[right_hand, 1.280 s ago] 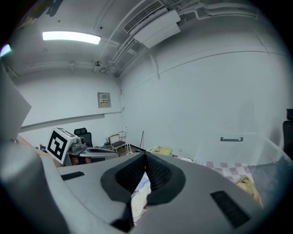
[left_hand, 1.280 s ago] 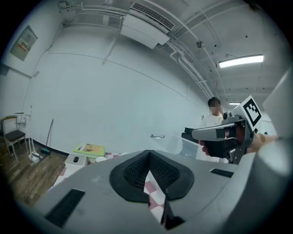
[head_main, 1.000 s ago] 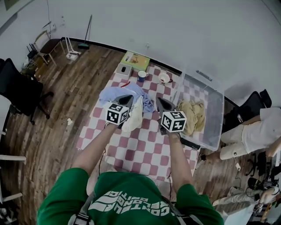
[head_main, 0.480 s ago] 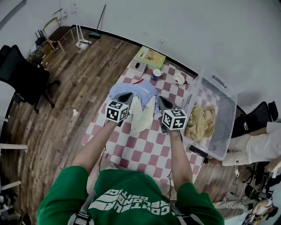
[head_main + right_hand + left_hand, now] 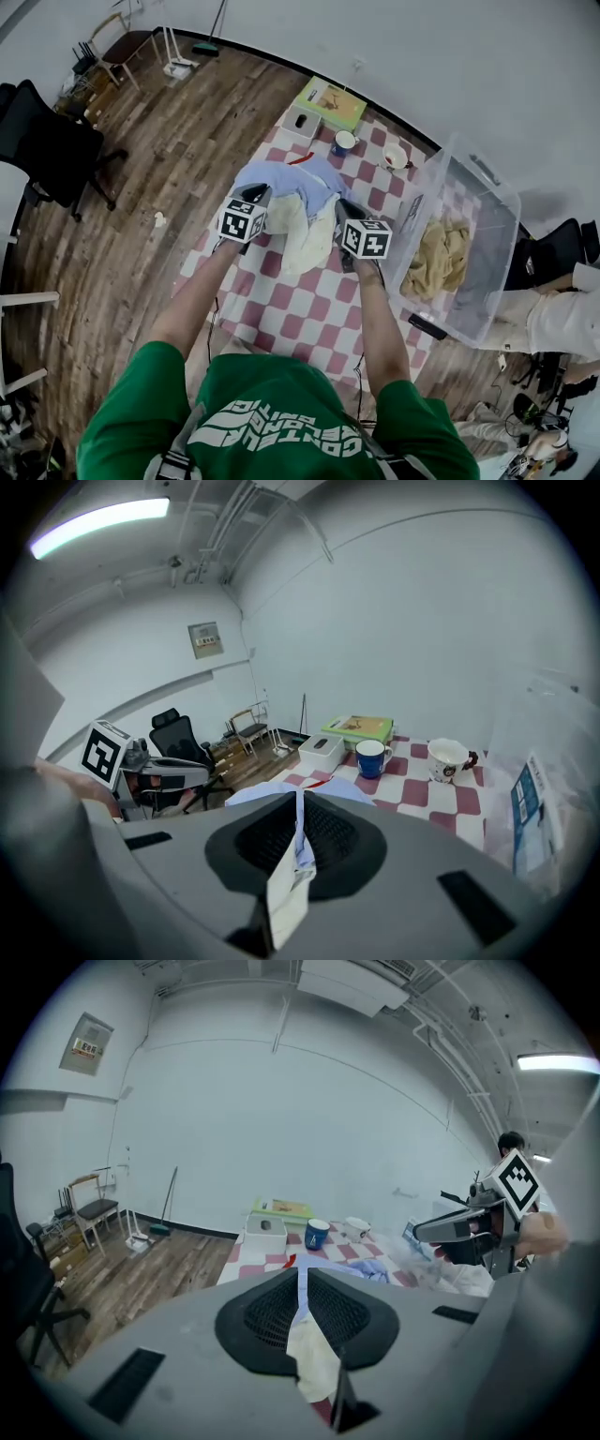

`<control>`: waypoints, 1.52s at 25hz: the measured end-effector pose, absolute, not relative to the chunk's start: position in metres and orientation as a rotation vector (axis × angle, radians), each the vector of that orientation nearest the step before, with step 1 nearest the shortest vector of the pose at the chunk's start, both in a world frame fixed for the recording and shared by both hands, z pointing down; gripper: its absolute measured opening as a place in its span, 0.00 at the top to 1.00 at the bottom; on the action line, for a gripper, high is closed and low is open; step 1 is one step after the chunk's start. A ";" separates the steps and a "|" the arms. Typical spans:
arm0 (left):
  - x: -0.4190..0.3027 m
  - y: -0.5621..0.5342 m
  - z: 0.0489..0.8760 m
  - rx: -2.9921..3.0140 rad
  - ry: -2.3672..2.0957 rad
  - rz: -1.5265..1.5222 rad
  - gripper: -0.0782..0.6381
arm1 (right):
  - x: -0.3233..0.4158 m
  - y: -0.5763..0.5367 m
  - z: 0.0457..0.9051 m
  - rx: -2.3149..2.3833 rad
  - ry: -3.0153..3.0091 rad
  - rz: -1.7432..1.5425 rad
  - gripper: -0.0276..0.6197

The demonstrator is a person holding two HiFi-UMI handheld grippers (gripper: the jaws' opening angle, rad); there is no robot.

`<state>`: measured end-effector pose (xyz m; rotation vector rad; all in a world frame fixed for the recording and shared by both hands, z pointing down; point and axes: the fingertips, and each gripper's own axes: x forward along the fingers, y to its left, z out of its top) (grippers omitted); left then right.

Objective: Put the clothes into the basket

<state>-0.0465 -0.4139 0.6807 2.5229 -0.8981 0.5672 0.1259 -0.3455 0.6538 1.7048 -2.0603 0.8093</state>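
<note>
We hold the left gripper [image 5: 253,194] and the right gripper [image 5: 345,210] each clamped on an edge of the pale blue and cream garment [image 5: 302,211]. It hangs bunched between them over the checked worktop [image 5: 292,302]. The clear basket [image 5: 491,192] stands at the worktop's right side, near the right gripper, with a tan cloth [image 5: 439,260] lying inside.

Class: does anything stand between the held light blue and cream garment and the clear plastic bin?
Nothing visible does: beyond the right gripper that holds the garment, only checkered tablecloth lies before the bin.
</note>
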 end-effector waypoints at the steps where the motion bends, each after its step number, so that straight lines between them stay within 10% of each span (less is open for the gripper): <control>1: -0.048 -0.417 0.690 2.512 -0.894 0.591 0.86 | 0.128 -0.348 0.662 1.702 -2.044 0.820 0.94; 14: -0.066 -0.429 0.791 2.403 -0.821 0.850 0.47 | 0.177 -0.370 0.766 1.772 -1.754 0.829 0.40; 38: -0.063 -0.435 0.876 2.310 -0.848 1.066 0.48 | 0.186 -0.376 0.867 1.792 -1.603 0.957 0.38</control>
